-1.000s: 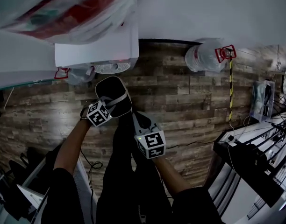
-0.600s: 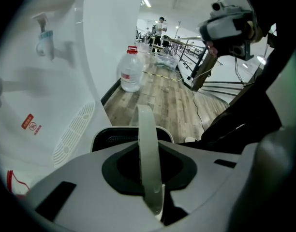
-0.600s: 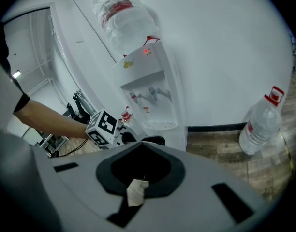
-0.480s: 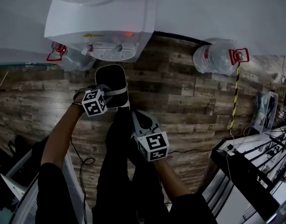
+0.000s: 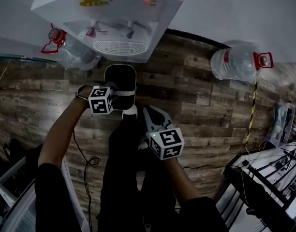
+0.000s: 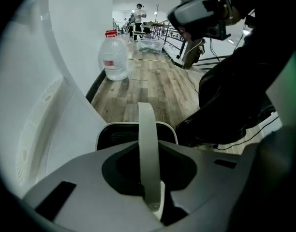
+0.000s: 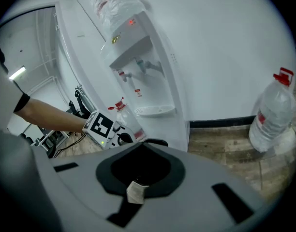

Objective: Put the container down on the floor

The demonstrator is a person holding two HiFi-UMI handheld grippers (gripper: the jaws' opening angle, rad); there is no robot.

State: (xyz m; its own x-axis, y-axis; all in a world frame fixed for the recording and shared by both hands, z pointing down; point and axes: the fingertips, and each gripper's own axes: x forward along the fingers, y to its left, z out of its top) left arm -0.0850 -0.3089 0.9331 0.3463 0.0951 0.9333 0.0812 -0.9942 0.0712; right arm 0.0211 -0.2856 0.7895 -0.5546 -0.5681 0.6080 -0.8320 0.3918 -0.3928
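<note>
A black container [image 5: 120, 83] with a white rim and a white strap handle hangs over the wood floor [image 5: 201, 100], just in front of a water dispenser [image 5: 114, 13]. My left gripper [image 5: 117, 94] is shut on that handle [image 6: 148, 144], which runs upright between its jaws; the container's black inside [image 6: 116, 135] shows just below. My right gripper [image 5: 149, 112] is lower and to the right, over the person's dark legs. It is shut with nothing in it, and in its own view it [image 7: 136, 191] points at the dispenser.
The dispenser stands against a white wall. A large water bottle [image 5: 237, 64] lies on the floor at right, another [image 5: 70, 52] left of the dispenser. A black cable [image 5: 87, 163] trails at lower left. Metal racks [image 5: 264, 178] crowd the lower right.
The head view has tilted, so the dispenser's front and taps now show. Both grippers have shifted slightly right in the view; the container still hangs from the left one.
</note>
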